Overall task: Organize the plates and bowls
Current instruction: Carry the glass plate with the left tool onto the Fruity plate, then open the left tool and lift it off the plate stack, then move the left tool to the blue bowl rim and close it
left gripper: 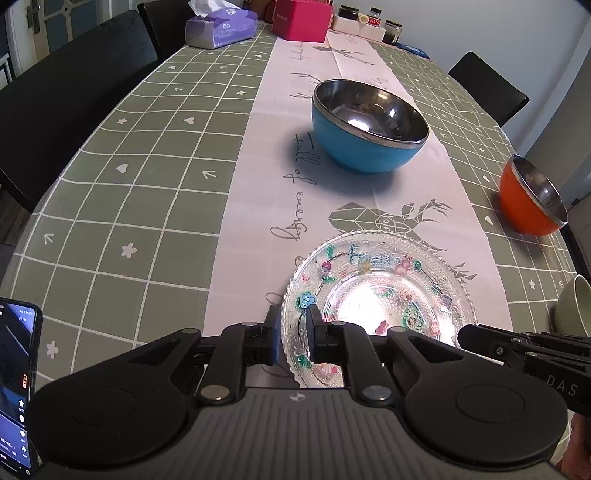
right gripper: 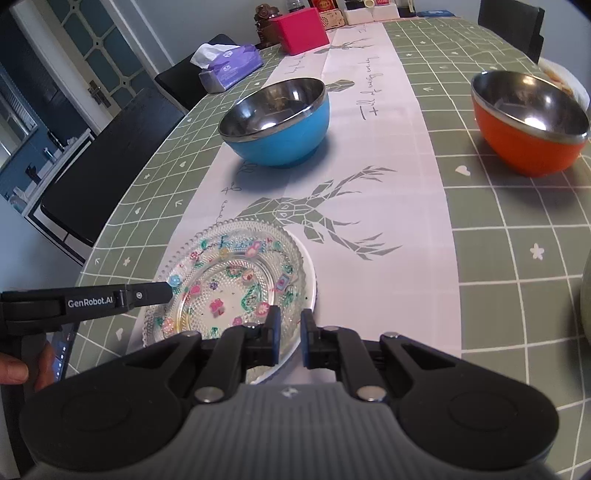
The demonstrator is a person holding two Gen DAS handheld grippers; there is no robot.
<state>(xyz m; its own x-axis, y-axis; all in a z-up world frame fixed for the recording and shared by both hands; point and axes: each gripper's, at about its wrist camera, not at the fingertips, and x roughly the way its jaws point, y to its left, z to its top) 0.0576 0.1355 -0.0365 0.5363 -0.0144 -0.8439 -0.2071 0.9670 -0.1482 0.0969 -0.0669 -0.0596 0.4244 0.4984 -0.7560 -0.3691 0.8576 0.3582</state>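
Observation:
A clear glass plate [left gripper: 376,295] with painted flowers lies on the pink table runner, also in the right wrist view [right gripper: 236,280]. My left gripper [left gripper: 293,332] is shut on the plate's near-left rim. My right gripper [right gripper: 288,334] is shut on the plate's near-right rim, and it shows in the left wrist view [left gripper: 480,336]. The left gripper's finger shows in the right wrist view [right gripper: 147,293]. A blue steel-lined bowl [left gripper: 369,125] [right gripper: 275,122] stands further along the runner. An orange steel-lined bowl [left gripper: 532,195] [right gripper: 532,125] stands to the right on the green cloth.
A pale green bowl [left gripper: 574,306] sits at the right edge. A phone [left gripper: 16,384] lies at the near left. A tissue pack [left gripper: 221,27], a pink box [left gripper: 301,18] and jars [left gripper: 369,20] stand at the far end. Dark chairs [left gripper: 74,92] line the table.

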